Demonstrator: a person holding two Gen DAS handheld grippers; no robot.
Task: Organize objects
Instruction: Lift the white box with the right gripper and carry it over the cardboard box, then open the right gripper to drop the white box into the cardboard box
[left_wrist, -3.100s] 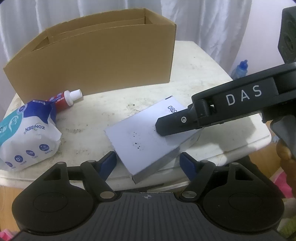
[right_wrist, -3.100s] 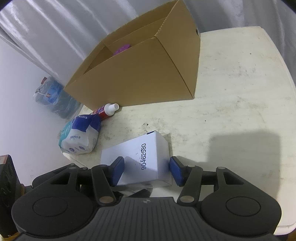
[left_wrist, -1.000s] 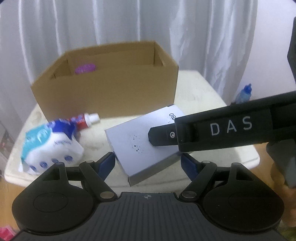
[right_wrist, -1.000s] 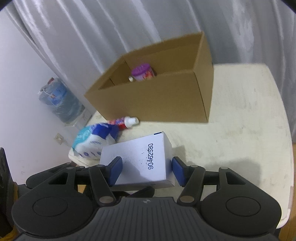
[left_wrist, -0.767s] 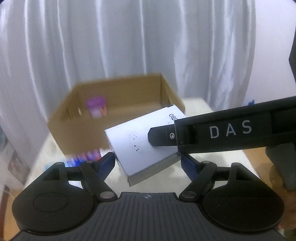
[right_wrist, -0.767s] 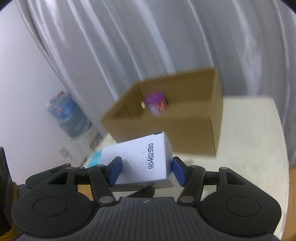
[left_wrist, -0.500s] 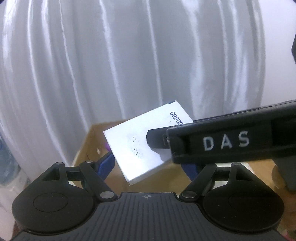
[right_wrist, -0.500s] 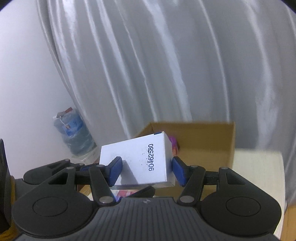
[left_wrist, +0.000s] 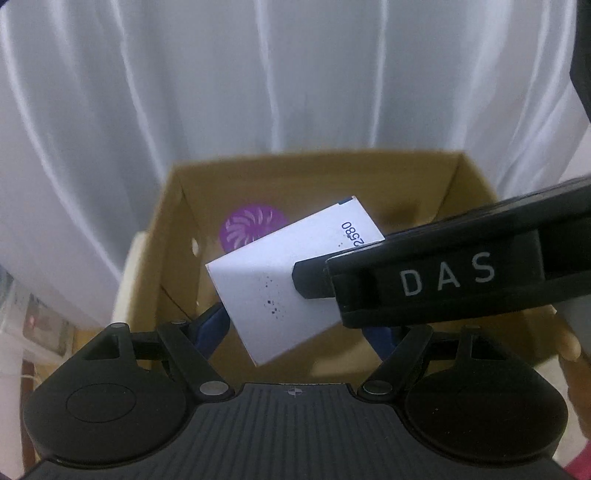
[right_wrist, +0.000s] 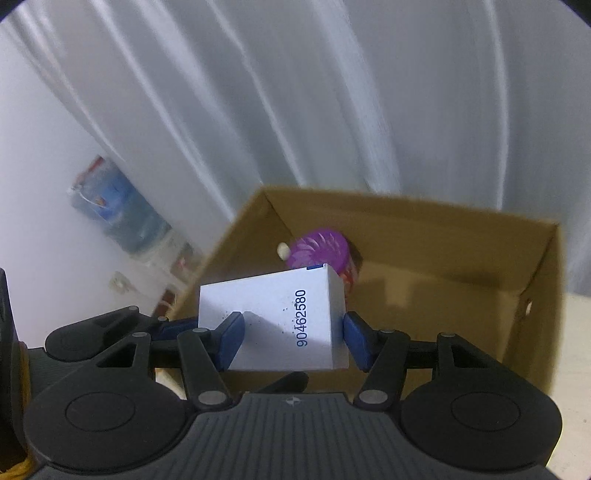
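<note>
Both hand-held grippers, left (left_wrist: 295, 328) and right (right_wrist: 291, 341), are clamped on the white box (right_wrist: 273, 317), hanging over the cardboard box (right_wrist: 424, 295). I'd lower it level, clear of the purple-lidded jar (right_wrist: 321, 251), and release together.

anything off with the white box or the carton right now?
Only small things: the white box, held by both grippers over the open cardboard carton, has dark specks on its top face. The purple-lidded container inside looks undisturbed.

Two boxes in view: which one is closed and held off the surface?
The white box printed 90462580, clamped between both grippers. The cardboard box below is open-topped, with a purple-lidded container inside.
</note>
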